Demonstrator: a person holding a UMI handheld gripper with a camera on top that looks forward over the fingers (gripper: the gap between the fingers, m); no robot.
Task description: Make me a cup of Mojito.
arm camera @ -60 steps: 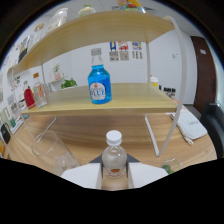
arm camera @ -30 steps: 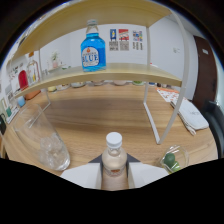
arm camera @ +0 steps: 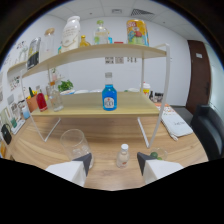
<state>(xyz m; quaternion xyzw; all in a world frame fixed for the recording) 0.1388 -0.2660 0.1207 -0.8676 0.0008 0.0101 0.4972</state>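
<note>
Right now the gripper (arm camera: 114, 164) has its fingers spread apart low in the frame, and the small white-capped bottle (arm camera: 122, 156) stands upright on the wooden table (arm camera: 180, 147) between them, untouched, with the empty glass (arm camera: 76, 145) just left.

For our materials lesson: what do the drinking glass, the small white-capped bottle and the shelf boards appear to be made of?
Drinking glass: clear glass or clear plastic, glossy; the table shows through it.
Small bottle, standing on the table between the open gripper fingers: clear, probably plastic, with an opaque white cap.
Shelf boards: pale wood or wood-look laminate, matt, on thin white legs, likely metal.
</note>
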